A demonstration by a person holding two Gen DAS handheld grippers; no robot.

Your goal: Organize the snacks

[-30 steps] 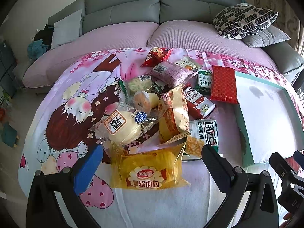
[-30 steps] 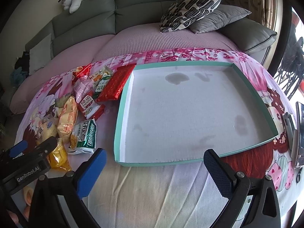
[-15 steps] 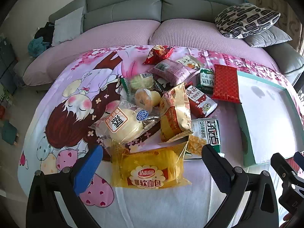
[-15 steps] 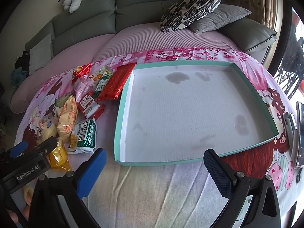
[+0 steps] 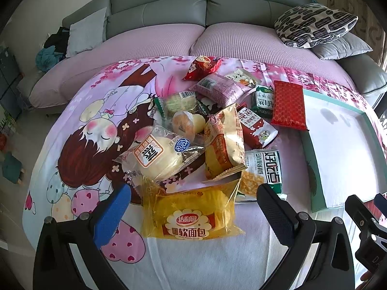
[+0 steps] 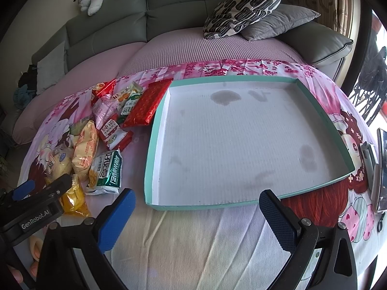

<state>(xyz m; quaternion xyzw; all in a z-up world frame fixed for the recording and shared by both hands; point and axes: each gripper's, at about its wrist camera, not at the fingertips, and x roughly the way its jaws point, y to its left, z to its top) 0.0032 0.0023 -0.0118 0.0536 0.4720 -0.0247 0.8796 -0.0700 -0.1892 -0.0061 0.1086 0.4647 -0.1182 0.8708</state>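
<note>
A pile of several snack packs lies on a pink cartoon cloth. Nearest my left gripper (image 5: 193, 198) is a yellow bread bag (image 5: 191, 215), lying between its open fingers. Behind it are a white bun pack (image 5: 154, 157), an orange cake pack (image 5: 223, 145), a green-white corn snack bag (image 5: 262, 169) and a red flat pack (image 5: 287, 105). An empty teal-rimmed white tray (image 6: 321, 184) lies just beyond my open right gripper (image 6: 194, 204). The tray's left rim also shows in the left wrist view (image 5: 314, 169). The snack pile shows at left in the right wrist view (image 6: 106, 169).
A grey sofa with a pink seat cover (image 5: 232, 41) stands behind the cloth, with a patterned cushion (image 6: 241, 7) at the right. A phone (image 6: 382, 169) lies at the cloth's right edge. The left gripper's body (image 6: 31, 210) shows at the lower left of the right wrist view.
My left gripper has moved slightly forward, so the snack pile sits a little lower and closer in its view. My right gripper has not moved.
</note>
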